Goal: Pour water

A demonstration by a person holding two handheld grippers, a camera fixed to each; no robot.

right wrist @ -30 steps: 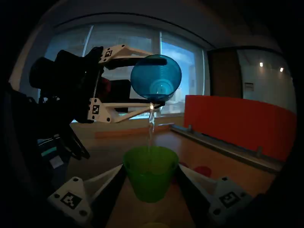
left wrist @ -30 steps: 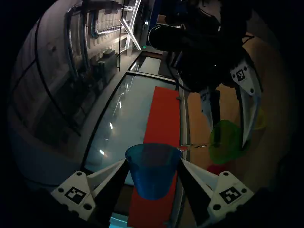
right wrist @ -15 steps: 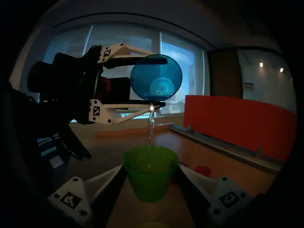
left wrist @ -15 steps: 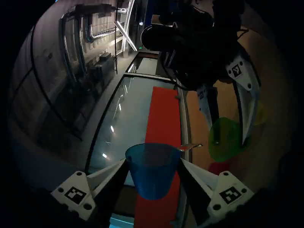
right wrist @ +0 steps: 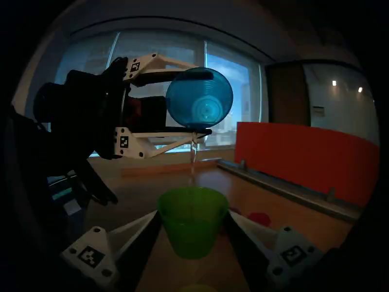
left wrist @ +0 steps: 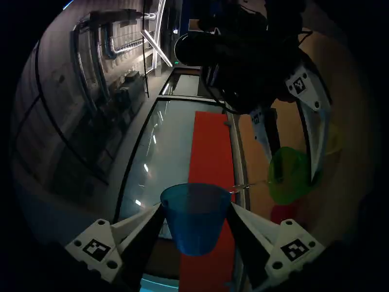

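My left gripper (left wrist: 195, 221) is shut on a blue translucent cup (left wrist: 195, 218), tipped on its side. In the right gripper view that blue cup (right wrist: 199, 105) faces the camera mouth-on, held high in the left gripper (right wrist: 192, 102), and a thin stream of water (right wrist: 193, 158) falls from its rim. Below it, my right gripper (right wrist: 193, 225) is shut on a green cup (right wrist: 193, 221), held upright and catching the stream. In the left gripper view the green cup (left wrist: 289, 175) sits between the right gripper's white fingers (left wrist: 318, 146), at the right.
A wooden table (right wrist: 272, 204) runs under the cups, with a red partition (right wrist: 311, 153) along its far side. A small red object (right wrist: 260, 219) lies on the table behind the green cup. Large windows (right wrist: 228, 92) stand behind. A dark-sleeved arm (right wrist: 73, 121) holds the left gripper.
The blue cup has tipped further over, its mouth turning more squarely toward the right gripper's camera. The water stream keeps falling. The green cup stays in place.
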